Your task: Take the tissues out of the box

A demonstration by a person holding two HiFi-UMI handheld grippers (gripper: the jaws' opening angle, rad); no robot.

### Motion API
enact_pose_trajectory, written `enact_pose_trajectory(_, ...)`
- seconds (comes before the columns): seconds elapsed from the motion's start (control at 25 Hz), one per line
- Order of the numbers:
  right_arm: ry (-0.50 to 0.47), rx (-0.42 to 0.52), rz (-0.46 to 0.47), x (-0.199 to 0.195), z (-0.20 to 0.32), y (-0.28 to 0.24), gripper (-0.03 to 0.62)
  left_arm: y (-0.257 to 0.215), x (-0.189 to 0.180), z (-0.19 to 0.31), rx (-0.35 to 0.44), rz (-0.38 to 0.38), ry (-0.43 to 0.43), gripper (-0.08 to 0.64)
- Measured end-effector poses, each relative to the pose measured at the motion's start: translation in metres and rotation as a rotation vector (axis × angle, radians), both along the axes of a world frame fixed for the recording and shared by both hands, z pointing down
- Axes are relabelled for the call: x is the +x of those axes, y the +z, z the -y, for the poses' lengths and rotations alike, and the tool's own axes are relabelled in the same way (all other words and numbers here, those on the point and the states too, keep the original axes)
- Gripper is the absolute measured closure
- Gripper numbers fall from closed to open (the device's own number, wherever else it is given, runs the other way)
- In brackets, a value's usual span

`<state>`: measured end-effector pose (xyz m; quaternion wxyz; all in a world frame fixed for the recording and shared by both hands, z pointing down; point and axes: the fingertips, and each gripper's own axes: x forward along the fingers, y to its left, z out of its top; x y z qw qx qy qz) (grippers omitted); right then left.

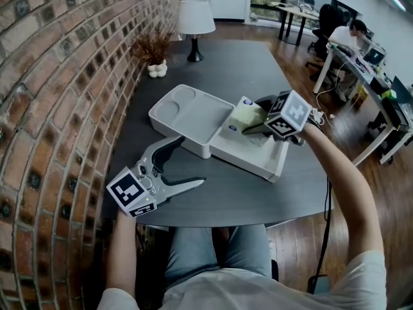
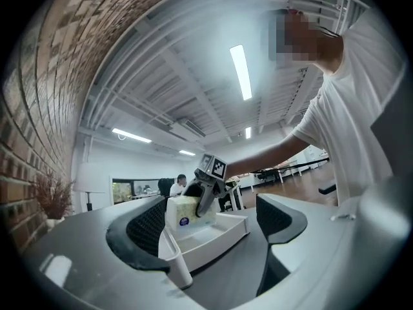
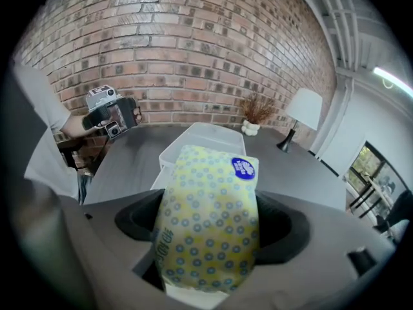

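tissue pack [image 3: 210, 205], clamped in right tool [image 3: 208, 234]

Person wears white short-sleeved T-shirt [image 1: 258, 289], sleeve [image 1: 364, 267] loose & ending above elbow; blue-grey jeans [image 1: 213, 247].

L gripper [image 1: 193, 160]: silver-grey metal plates w/ small dark screw heads near pivot. One arm black & curved, other bare metal tapering to a point. L marker cube [image 1: 132, 191] at near end, white faces w/ b/w square codes.

R gripper [image 1: 248, 118]: dark grey/black body, R marker cube [image 1: 288, 113] on top, same b/w codes.

In L gripper view its jaws are broad, matt grey outside, w/ black ribbed pads [image 2: 147, 223] inside. R gripper view shows same grey shells, dark inner pads.
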<state>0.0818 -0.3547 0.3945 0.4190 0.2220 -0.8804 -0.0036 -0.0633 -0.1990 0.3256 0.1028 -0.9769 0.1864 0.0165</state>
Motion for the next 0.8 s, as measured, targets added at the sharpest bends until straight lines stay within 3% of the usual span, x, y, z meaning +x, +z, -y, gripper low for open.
enact_pose_trajectory(0.32, 0.03, 0.104, 0.132, 0.015, 0.001, -0.066, 0.167, -0.021, -0.016, 0.026, 0.015, 0.008, -0.123, 0.122)
enact_pose_trajectory(0.8, 0.085, 0.217, 0.197, 0.059, -0.024, -0.126, 0.167, -0.042, -0.056, 0.044, 0.007, 0.008, -0.287, 0.123)
